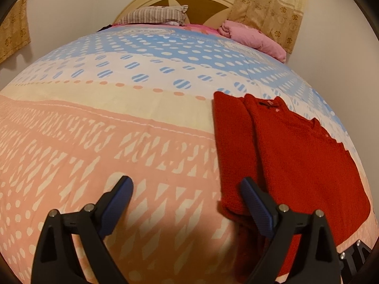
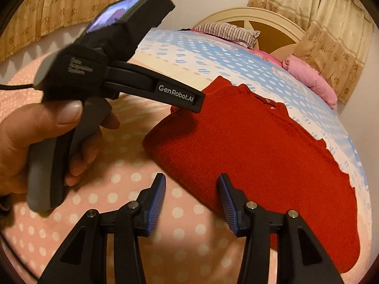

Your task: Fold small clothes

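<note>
A small red knit garment lies flat on the bed, its left side folded over; it also shows in the right wrist view. My left gripper is open and empty, hovering over the garment's near left edge, its right finger above the cloth. In the right wrist view the left gripper's body is held in a hand, its fingertips hidden there. My right gripper is open and empty above the garment's near edge.
The bed sheet is pink, cream and blue with dots. A striped pillow and a pink blanket lie by the headboard. Curtains hang behind, on the right.
</note>
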